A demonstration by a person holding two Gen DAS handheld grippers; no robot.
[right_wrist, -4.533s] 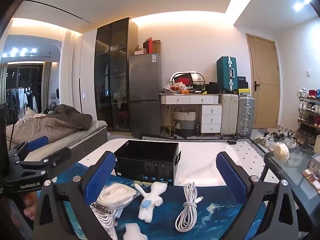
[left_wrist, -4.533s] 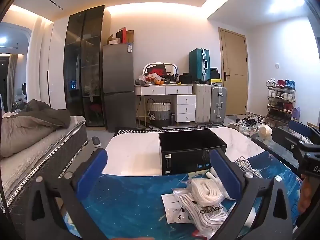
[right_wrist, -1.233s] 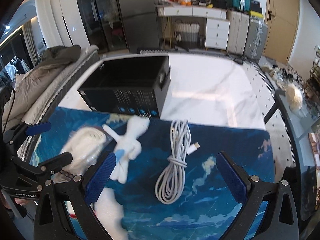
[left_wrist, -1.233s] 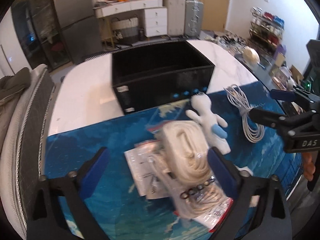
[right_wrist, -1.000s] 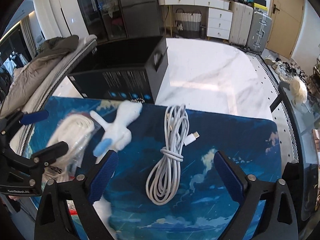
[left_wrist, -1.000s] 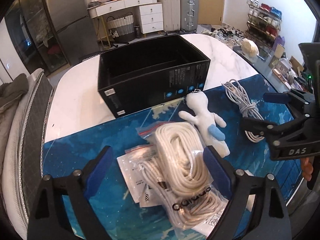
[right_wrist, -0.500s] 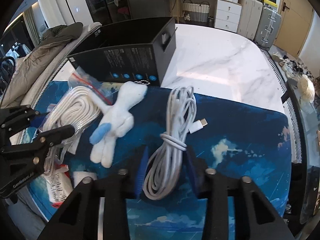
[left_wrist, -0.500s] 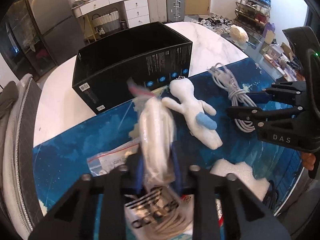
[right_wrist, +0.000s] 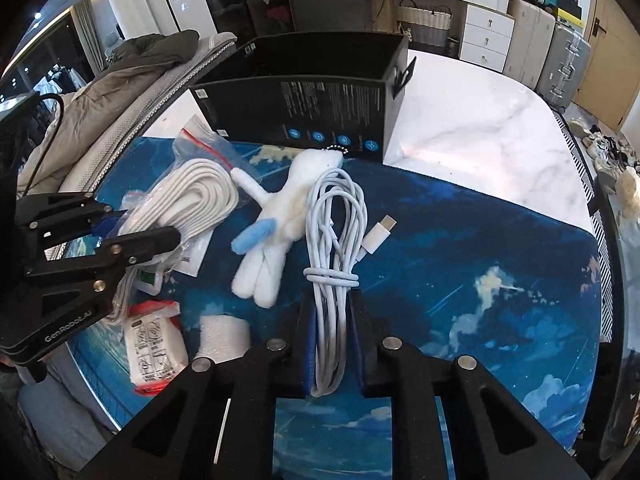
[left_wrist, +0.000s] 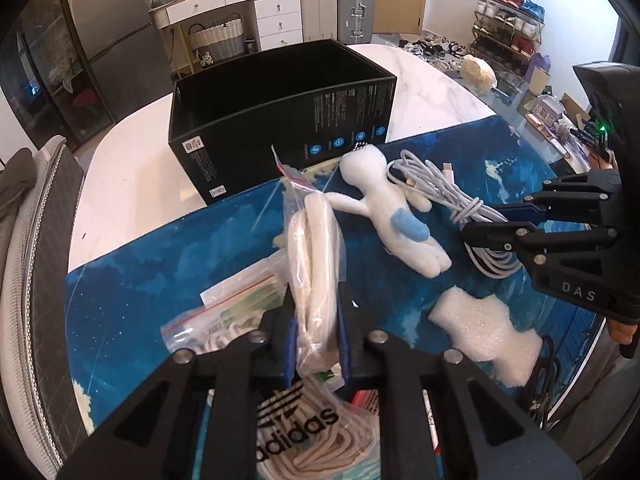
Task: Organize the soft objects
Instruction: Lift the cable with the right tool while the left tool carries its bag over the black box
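My left gripper (left_wrist: pixel 316 320) is shut on a clear bag of white laces (left_wrist: pixel 316 256), which it holds above the blue mat (left_wrist: pixel 160 248); it also shows in the right wrist view (right_wrist: pixel 188 196). My right gripper (right_wrist: pixel 334 320) is shut on a coiled white cable (right_wrist: pixel 336 232), seen too in the left wrist view (left_wrist: pixel 440 188). A white plush toy with a blue patch (left_wrist: pixel 396 216) lies between them, also in the right wrist view (right_wrist: pixel 280 220). An open black box (left_wrist: pixel 280 96) stands behind on the marble table (right_wrist: pixel 480 136).
A second bag of laces marked adidas (left_wrist: pixel 304 432) and paper packets (left_wrist: pixel 240 308) lie under the left gripper. A white foam piece (left_wrist: pixel 480 332) lies near the mat's front. A red and white packet (right_wrist: pixel 154 344) is at the mat's left edge. A bed (right_wrist: pixel 100 92) is left of the table.
Both grippers came down from a raised, open pose to the mat. The left shut on the lace bag and lifted it; the right shut on the cable coil.
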